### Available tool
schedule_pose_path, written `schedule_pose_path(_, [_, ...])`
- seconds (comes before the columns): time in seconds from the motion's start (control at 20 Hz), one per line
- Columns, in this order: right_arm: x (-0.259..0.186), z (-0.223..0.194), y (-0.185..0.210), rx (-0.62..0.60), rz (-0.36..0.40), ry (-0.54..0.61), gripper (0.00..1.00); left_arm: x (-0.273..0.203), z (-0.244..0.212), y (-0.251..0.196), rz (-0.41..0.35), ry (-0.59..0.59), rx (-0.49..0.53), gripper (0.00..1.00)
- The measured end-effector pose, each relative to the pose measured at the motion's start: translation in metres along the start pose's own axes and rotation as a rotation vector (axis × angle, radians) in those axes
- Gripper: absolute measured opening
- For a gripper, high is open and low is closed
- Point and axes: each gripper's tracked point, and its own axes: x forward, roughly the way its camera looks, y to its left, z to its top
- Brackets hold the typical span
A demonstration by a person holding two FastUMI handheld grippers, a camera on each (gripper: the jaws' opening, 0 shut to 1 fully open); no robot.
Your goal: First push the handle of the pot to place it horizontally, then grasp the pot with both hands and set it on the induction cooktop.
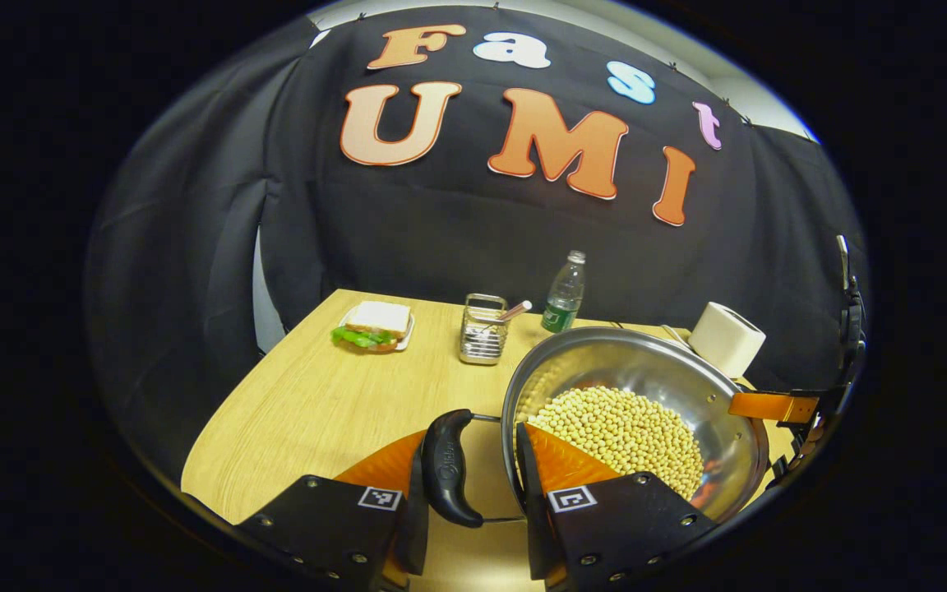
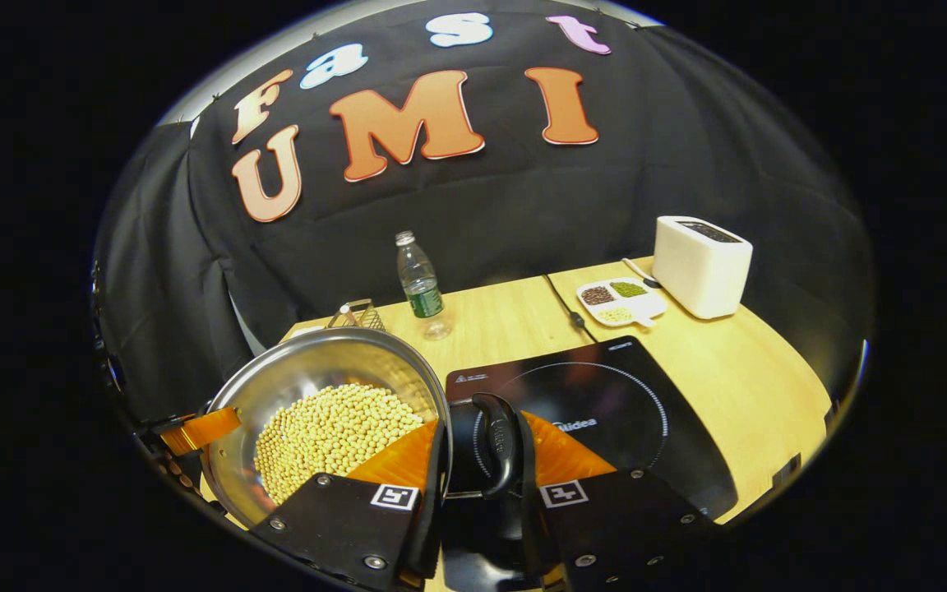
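A wooden tabletop (image 2: 515, 316) fills the middle of both views. In the right gripper view a black cooktop (image 2: 605, 395) lies at centre right. A steel pot (image 2: 321, 374) of pale beans (image 2: 330, 436) sits at lower left, just beside the cooktop. A white toaster (image 2: 702, 265) stands at upper right, with a small divided dish (image 2: 621, 301) near it and a water bottle (image 2: 418, 284) at upper centre. The right tool (image 2: 482, 452), bottom centre, is clamped on the pot's black handle (image 2: 500, 444).

In the left gripper view the pot (image 1: 634, 362) sits lower right. The left tool (image 1: 473, 469) has its fingers apart around the other handle (image 1: 447, 469), one finger inside the rim. A sandwich (image 1: 375, 325) and a wire holder (image 1: 483, 330) stand farther back.
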Motion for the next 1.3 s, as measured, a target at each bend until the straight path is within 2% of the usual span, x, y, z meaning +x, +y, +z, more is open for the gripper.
schedule_pose_path(0.55, [-0.025,0.023,-0.106,0.041,-0.056,-0.032,0.40,0.004,0.005,-0.115,-0.062,-0.002,0.037,0.49])
schedule_pose_path(0.6, [-0.024,0.024,-0.114,0.049,-0.057,-0.032,0.35,0.003,0.006,-0.124,-0.063,0.001,0.045,0.49])
schedule_pose_path(0.65, [-0.024,0.024,-0.121,0.056,-0.058,-0.031,0.35,0.005,0.006,-0.133,-0.065,0.002,0.053,0.49])
schedule_pose_path(0.7, [-0.025,0.022,-0.129,0.061,-0.060,-0.029,0.40,0.006,0.005,-0.140,-0.065,0.005,0.061,0.51])
schedule_pose_path(0.85, [-0.025,0.021,-0.152,0.067,-0.070,-0.026,0.40,0.011,0.000,-0.162,-0.072,0.017,0.074,0.49])
schedule_pose_path(0.9, [-0.024,0.022,-0.159,0.072,-0.075,-0.026,0.35,0.013,-0.004,-0.172,-0.076,0.028,0.076,0.49])
schedule_pose_path(0.95, [-0.023,0.022,-0.167,0.073,-0.083,-0.026,0.40,0.017,-0.007,-0.179,-0.080,0.037,0.078,0.49])
schedule_pose_path(1.0, [-0.023,0.022,-0.174,0.078,-0.091,-0.029,0.35,0.020,-0.009,-0.186,-0.083,0.044,0.078,0.49])
schedule_pose_path(1.05, [-0.023,0.022,-0.182,0.079,-0.098,-0.032,0.39,0.022,-0.012,-0.191,-0.088,0.049,0.080,0.49])
schedule_pose_path(1.3, [-0.021,0.017,-0.214,0.115,-0.124,-0.024,0.39,0.034,-0.023,-0.223,-0.113,0.069,0.093,0.51])
